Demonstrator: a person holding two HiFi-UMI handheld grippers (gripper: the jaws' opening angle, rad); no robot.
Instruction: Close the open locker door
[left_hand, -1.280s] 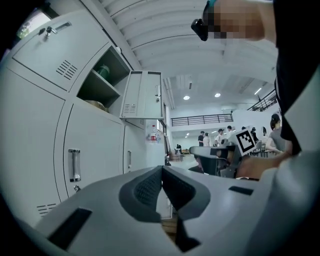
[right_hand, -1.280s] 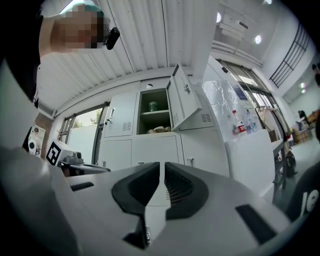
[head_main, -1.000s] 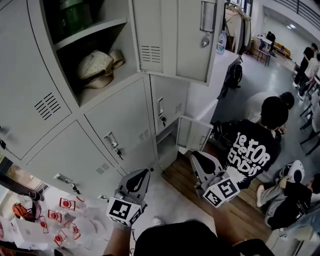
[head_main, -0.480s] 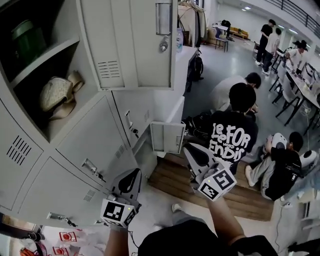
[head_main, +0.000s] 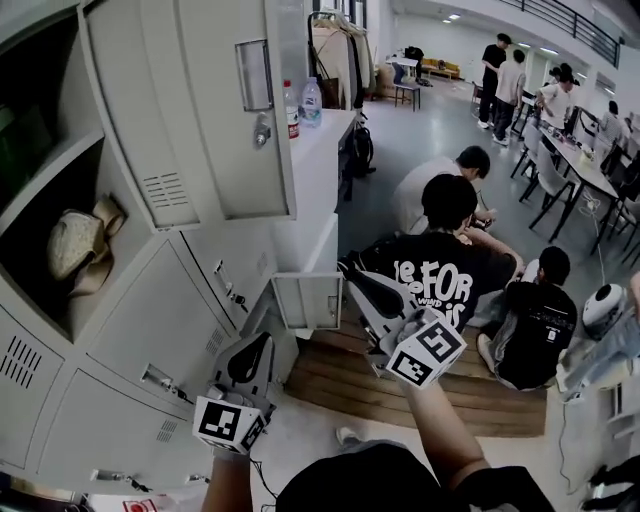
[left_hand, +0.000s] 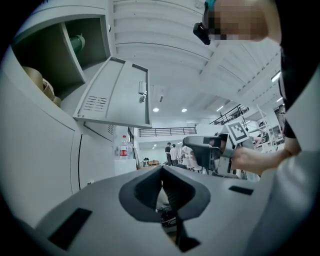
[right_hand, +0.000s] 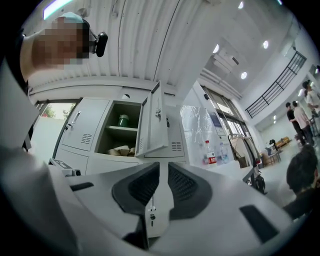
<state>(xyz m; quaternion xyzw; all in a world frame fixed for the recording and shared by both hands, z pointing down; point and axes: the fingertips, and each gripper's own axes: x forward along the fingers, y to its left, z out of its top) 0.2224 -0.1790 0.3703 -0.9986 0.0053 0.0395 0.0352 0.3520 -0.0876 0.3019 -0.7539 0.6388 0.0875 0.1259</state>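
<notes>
The grey locker bank fills the left of the head view. Its upper door stands swung wide open, with a handle plate and a key hanging under it. Inside the open compartment lies a beige cloth bundle. My left gripper is low, in front of the lower lockers, shut and holding nothing. My right gripper is shut and holding nothing, well below the open door and apart from it. The door hangs above the left gripper. The door lies straight beyond the right gripper.
A small lower locker door also stands open near the floor. Several people sit on a wooden platform to the right, the nearest in a black printed shirt. A white counter with bottles runs behind the door. Tables and chairs are at far right.
The view has swung right, so the lockers slid left and the room came into sight. Both grippers stayed low and shut; the right one shifted left. The door is still open.
</notes>
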